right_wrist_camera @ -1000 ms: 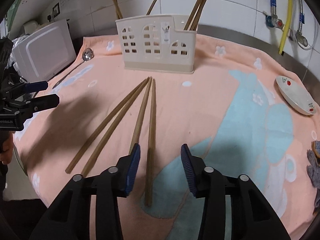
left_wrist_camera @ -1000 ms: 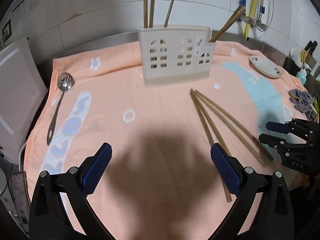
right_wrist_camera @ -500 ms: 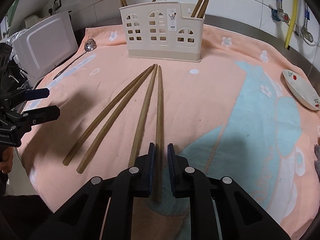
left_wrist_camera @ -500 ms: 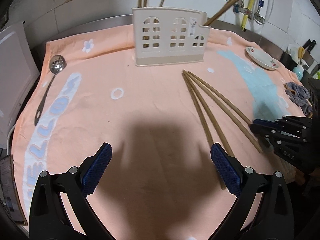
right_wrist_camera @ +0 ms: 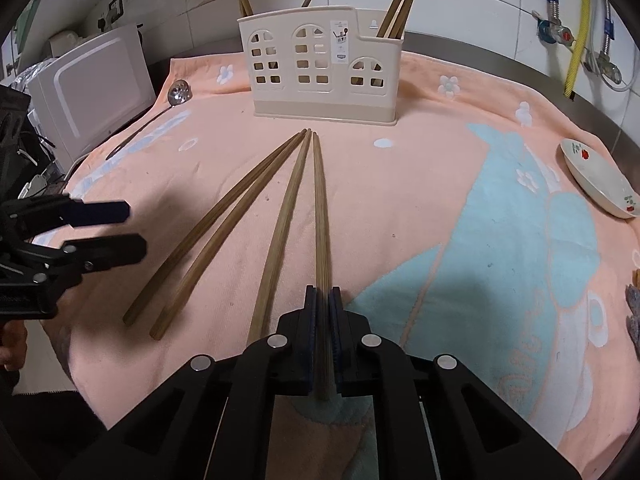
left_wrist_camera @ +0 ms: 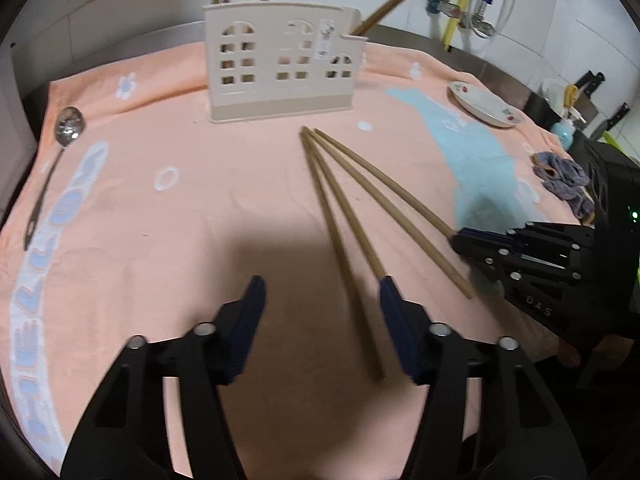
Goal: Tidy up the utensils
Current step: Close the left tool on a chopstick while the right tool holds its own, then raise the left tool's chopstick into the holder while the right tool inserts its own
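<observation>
Worktop, covered by a peach towel point(right_wrist_camera: 400, 208) with a pale blue whale print and white flowers. Loose chopsticks: four, lying fanned on the towel, far tips converging just in front of the cream utensil holder point(right_wrist_camera: 324, 76). Rightmost chopstick point(right_wrist_camera: 320, 208): near end pinched between the pads of the right gripper point(right_wrist_camera: 323, 334), pressed together on it, far tip on the towel. Second chopstick point(right_wrist_camera: 282, 232): just left of the first, its near end passing beside the right gripper's left finger, not held. Remaining pair point(right_wrist_camera: 212, 232): further left, side by side, near ends pointing toward the left gripper point(left_wrist_camera: 322, 324). Left gripper: half spread, jaws just been closing, low over the towel; one chopstick of the pair point(left_wrist_camera: 344, 260) runs between its fingers untouched, while the other meets the tip of its right finger point(left_wrist_camera: 394, 312), contact uncertain through blur. Utensil holder: upright at the towel's far edge, window cut-outs, several chopsticks already standing in its compartments. Slotted metal spoon point(left_wrist_camera: 52, 168): flat on the towel's left side, well apart from the chopsticks. Small white dish point(right_wrist_camera: 600, 180): right edge of the towel.
</observation>
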{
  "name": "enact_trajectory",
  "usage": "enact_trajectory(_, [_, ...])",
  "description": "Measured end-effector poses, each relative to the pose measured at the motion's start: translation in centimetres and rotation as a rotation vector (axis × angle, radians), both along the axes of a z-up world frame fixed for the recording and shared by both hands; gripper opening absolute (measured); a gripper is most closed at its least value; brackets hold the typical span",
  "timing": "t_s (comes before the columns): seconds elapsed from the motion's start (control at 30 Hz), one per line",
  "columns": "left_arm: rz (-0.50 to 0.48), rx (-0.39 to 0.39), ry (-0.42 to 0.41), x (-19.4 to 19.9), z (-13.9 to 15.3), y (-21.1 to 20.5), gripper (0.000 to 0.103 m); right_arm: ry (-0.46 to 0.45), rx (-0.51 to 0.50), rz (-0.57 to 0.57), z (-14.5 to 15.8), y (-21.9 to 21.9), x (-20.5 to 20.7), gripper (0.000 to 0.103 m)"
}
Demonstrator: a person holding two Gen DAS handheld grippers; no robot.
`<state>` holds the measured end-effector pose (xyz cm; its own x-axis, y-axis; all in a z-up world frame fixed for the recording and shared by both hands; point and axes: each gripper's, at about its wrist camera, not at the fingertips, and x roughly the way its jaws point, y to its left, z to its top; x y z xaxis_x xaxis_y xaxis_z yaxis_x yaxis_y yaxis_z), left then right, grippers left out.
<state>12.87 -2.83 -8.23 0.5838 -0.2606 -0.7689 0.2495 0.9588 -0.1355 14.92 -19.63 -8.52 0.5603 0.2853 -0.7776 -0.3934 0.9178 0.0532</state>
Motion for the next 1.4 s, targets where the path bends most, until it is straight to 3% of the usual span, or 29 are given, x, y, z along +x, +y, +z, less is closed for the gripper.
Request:
enact_trajectory(0.07, [-0.017,-0.011,0.005,0.1,-0.2,-0.5,0.039,-0.002,0.003,-0.001,0.0,-0.1,0.0,0.006])
enact_trajectory(0.27, [-0.044,-0.025,0.027,0.5,-0.8,-1.4,0.02,-0.004,0.01,0.0,0.0,-0.1,-0.1,0.006])
enact_trajectory(0.97, [-0.05,-0.003,0.076,1.5,-2.3,-2.2,0.015,-0.009,0.021,-0.001,0.1,-0.3,-0.3,0.006])
enact_trajectory(1.4, [-0.066,0.082,0.096,1.9,-2.1,-2.7,0.01,-0.026,0.027,-0.006,0.6,-0.4,-0.7,0.006])
